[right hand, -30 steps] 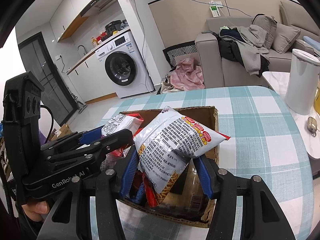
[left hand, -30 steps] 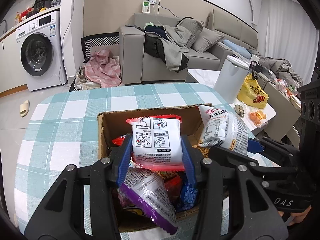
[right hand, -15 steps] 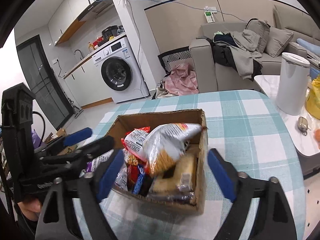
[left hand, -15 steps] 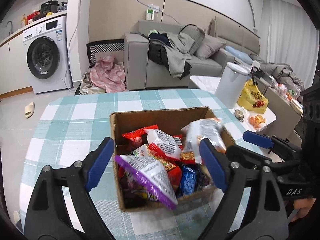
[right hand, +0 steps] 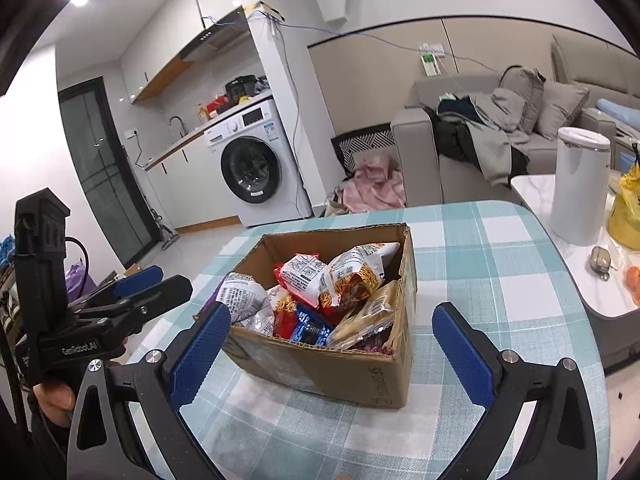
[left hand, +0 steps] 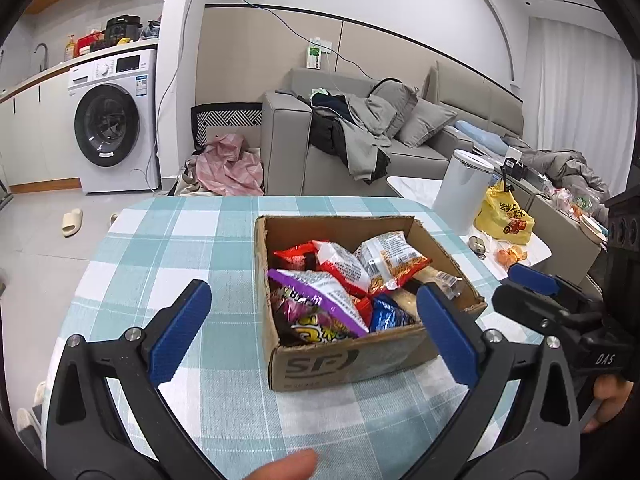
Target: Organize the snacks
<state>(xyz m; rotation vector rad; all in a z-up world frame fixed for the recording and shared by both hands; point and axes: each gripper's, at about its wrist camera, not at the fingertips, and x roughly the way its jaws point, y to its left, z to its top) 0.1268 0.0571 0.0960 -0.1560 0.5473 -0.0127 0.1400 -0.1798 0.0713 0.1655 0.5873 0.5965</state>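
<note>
An open cardboard box (left hand: 352,356) (right hand: 320,364) stands on the checked table, full of snack packets. On top lie a white-and-red packet (left hand: 340,264) (right hand: 300,276) and a noodle snack packet (left hand: 392,256) (right hand: 356,268). A purple packet (left hand: 320,300) leans at the near left corner, beside a blue packet (left hand: 388,314). My left gripper (left hand: 312,286) hovers just short of the box, its jaws opening wide and holding nothing. My right gripper (right hand: 332,308) hangs back from the box's near right side, its jaws also opening with nothing in them. Each gripper shows at the edge of the other's view.
The teal checked tablecloth (left hand: 160,264) lies bare to the left of the box. A white bin (left hand: 460,192) and a yellow bag (left hand: 502,216) sit on a low white side table at the right. A sofa (left hand: 288,152) and a washing machine (left hand: 108,128) stand beyond. A fingertip (left hand: 284,468) shows at the bottom.
Both grippers let go of their packets, which now lie in the box. Both sets of jaws spread wide, and both grippers drew back from the box.
</note>
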